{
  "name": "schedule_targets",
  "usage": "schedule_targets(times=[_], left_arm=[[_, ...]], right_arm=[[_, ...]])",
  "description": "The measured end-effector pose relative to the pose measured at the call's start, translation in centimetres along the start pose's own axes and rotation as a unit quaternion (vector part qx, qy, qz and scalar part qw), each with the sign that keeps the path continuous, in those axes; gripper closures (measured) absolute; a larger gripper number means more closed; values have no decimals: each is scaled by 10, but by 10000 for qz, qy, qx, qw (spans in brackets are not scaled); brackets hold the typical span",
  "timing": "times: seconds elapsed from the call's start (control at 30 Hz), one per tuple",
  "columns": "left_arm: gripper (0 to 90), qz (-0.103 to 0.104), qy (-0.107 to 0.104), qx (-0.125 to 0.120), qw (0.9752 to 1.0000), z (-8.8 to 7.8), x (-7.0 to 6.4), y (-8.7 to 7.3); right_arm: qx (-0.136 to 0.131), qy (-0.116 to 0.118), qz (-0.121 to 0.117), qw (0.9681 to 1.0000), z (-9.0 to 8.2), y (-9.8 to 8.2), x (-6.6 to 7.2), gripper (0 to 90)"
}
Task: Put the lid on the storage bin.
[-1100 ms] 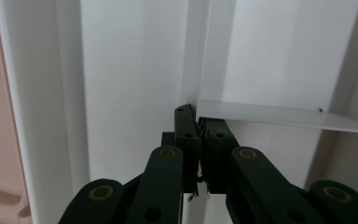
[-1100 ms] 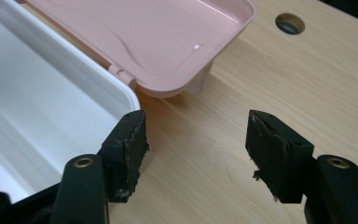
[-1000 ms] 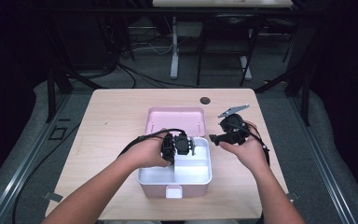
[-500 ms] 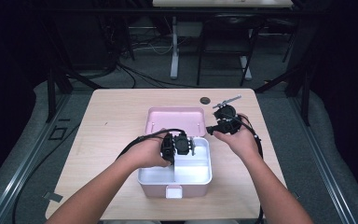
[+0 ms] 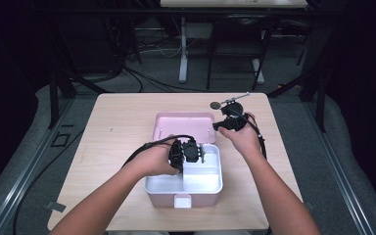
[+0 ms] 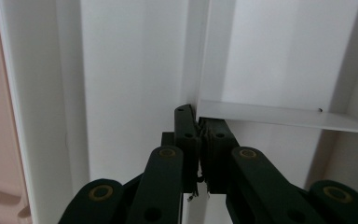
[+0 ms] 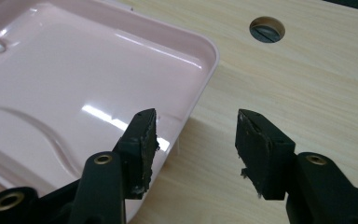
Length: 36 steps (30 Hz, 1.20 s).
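Note:
A pink lunch box (image 5: 183, 199) stands open near the table's front, with a white divided tray (image 5: 200, 181) inside. Its pink lid (image 5: 183, 126) lies flat behind it. My left gripper (image 5: 196, 152) reaches into the tray, and in the left gripper view it (image 6: 198, 121) is shut on the thin white divider wall (image 6: 279, 116). My right gripper (image 5: 223, 125) hovers at the lid's right edge. In the right gripper view it (image 7: 196, 135) is open and has just been closing. The rim of the lid (image 7: 74, 84) lies between the jaws, and the pads are not pressing on it.
A round cable hole (image 5: 215, 104) sits in the light wooden table (image 5: 117, 127) just behind the lid's right corner, and it shows as a round hole (image 7: 266, 29) in the right gripper view. Black cables trail from both grippers. Dark floor and table legs lie beyond.
My right hand has moved forward and left from beside the tray to the lid's right edge, and its jaws stand narrower. The left hand has kept still.

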<state>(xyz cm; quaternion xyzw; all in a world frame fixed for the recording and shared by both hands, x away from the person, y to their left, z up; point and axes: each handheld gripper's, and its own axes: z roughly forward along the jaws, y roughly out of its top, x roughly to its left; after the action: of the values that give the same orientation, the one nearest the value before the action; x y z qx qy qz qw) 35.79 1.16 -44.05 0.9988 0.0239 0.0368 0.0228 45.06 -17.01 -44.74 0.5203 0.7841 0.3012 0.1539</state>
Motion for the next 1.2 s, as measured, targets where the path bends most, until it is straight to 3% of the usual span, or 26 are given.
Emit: schedule_targets(times=[0.13, 0.2, 0.23, 0.27, 0.33, 0.37, 0.4, 0.43, 0.47, 0.8, 0.9, 1.2], left_arm=[[865, 3, 1, 7, 10000, 0, 0, 0], [865, 6, 7, 7, 10000, 0, 0, 0], [865, 7, 5, 10, 10000, 0, 0, 0], [865, -8, -7, 1, 10000, 0, 0, 0], [865, 0, 0, 8, 10000, 0, 0, 0], [865, -1, -1, 7, 10000, 0, 0, 0], [865, 0, -21, 13, 10000, 0, 1, 0], [865, -6, -34, 13, 10000, 0, 1, 0], [865, 0, -39, 17, 10000, 0, 1, 0], [865, 1, -10, 19, 10000, 0, 0, 0], [865, 1, -14, 22, 10000, 0, 0, 0], [865, 1, -10, 26, 10000, 0, 1, 0]], right_arm=[[56, -196, -66, 9998, 6, 8, 3, 504], [25, -281, 66, 9996, 9, 10, 3, 521], [41, -141, 109, 9998, 11, 11, 2, 546], [55, -254, 124, 9996, 14, 12, 3, 547], [176, -154, 225, 9995, 20, 14, 1, 550], [108, -325, 338, 9988, 25, 14, 2, 545], [349, -100, 390, 9986, 25, 15, -1, 558], [365, -77, 452, 9983, 28, 16, 0, 578], [359, -197, 499, 9979, 31, 16, 1, 585], [421, -395, 653, 9962, 42, 19, 2, 670], [478, -346, 772, 9953, 44, 19, 1, 700], [616, -249, 842, 9942, 48, 19, 2, 740]])
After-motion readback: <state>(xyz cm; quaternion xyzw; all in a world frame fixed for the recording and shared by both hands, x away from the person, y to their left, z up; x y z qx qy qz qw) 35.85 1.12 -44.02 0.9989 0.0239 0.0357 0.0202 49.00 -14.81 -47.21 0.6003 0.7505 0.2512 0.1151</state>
